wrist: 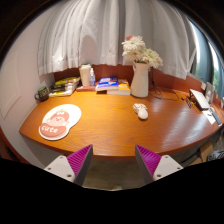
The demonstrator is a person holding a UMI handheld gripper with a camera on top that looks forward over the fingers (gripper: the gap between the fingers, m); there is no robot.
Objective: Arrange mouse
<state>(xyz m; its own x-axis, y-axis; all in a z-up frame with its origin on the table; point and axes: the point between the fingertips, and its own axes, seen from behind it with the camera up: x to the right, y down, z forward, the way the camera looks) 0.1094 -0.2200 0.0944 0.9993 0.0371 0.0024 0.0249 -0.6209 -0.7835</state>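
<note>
Flowers fill the one white vase we see at the back of the worktop, one white mouse lies just in front of that vase, one round mat sits far left of it, and our tongs gape, released, grasping nothing.

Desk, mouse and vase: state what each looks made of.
The curved orange-brown desk looks like wood or wood-look laminate: a smooth top with a soft sheen. The small white computer mouse is probably moulded plastic, rounded and plain. The white vase holding pale flowers looks ceramic, though its finish is hard to tell. The gripper's fingers stand open, short of the desk.
</note>
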